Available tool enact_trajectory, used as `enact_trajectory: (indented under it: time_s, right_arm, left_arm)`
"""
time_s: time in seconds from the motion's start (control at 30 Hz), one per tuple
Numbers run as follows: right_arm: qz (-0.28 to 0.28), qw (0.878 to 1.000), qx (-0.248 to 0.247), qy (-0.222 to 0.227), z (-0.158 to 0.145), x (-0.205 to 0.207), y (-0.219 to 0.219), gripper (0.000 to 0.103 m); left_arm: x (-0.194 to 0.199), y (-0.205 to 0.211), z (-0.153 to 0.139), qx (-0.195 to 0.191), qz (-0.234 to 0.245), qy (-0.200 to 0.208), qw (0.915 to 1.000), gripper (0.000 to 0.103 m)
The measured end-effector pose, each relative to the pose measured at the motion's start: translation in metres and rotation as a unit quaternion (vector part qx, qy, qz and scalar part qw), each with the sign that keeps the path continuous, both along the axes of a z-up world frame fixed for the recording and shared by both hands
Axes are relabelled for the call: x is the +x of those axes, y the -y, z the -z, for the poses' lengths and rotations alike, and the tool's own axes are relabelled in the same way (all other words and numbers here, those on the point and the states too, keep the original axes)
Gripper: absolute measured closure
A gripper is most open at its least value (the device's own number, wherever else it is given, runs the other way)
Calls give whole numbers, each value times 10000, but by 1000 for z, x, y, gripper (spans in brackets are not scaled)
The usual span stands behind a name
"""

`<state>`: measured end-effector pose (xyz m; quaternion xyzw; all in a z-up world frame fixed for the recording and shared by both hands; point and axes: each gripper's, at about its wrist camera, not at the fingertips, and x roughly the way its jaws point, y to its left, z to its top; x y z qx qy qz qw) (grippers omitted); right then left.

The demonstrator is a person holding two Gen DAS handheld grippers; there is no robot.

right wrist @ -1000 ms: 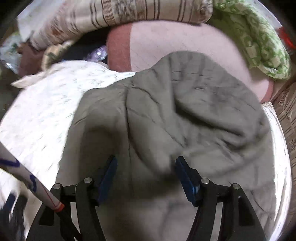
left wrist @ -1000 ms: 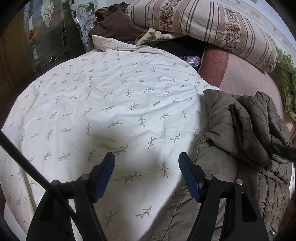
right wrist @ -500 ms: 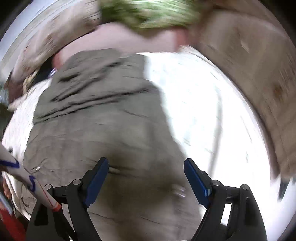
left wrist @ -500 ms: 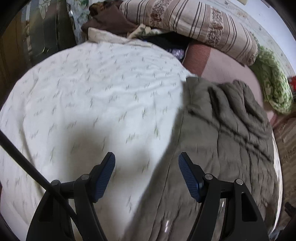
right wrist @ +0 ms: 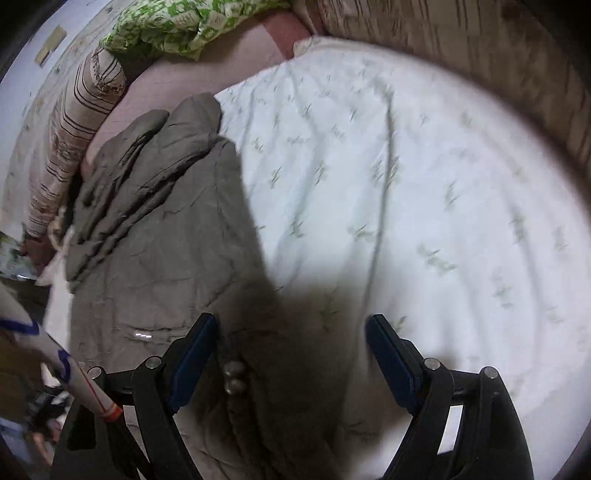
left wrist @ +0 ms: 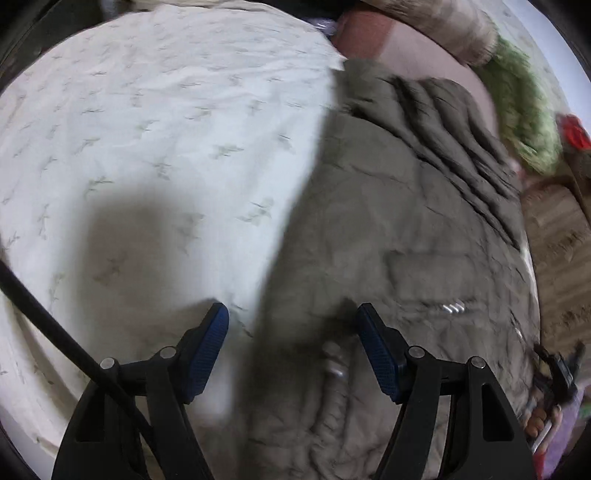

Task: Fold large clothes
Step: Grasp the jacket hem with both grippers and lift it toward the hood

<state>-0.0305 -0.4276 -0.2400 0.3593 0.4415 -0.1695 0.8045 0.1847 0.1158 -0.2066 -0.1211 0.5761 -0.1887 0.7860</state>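
One leaf-print bedsheet point(left wrist: 155, 122) spreads ahead of two tongs. One olive quilted jacket point(left wrist: 399, 236) lies flat beneath both. Left tongs point(left wrist: 291, 350) and right tongs point(right wrist: 291, 354) hover above it, jaws wide apart, gripping nothing.

The jacket point(left wrist: 399, 229) is olive-grey. The bedsheet point(left wrist: 155, 122) is white with small green sprigs. At 11 o'clock, a green floral cushion point(right wrist: 192, 26); the fingers point(right wrist: 195, 354) have blue pads.

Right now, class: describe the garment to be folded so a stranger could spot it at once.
Find the white leaf-print bedspread. On it lies the jacket, quilted and olive-grey, with bunched folds at its far end. It alone is plain and dull.
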Motion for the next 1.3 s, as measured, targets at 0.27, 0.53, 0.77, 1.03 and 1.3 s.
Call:
enact_trajectory:
  time_s: [0.27,0.53,0.77,1.03,1.3]
  right_arm:
    - [-622,9903,1160,447,11,-7,-13,16]
    - [-1144,9828,1327,579,8,-24,-44,24]
    - [-1222,9810,1471,319,30,-37,-57,38]
    - [-1058,9848,1335,333,29,-35,-63,38]
    - [-995,9907,884,279,15,-37,-73,71]
  left_arm:
    - [-31,3,-4,-749,355,-93,9965,33]
    - [-46,-11,5,-1089,322,-161,9934,33]
    - [-68,-11,13,-1444,491,-338,9877,33]
    - [-75,9,10,-851,171,-102,9962,33]
    - [-87,24,-25,152,-39,275,9995,82]
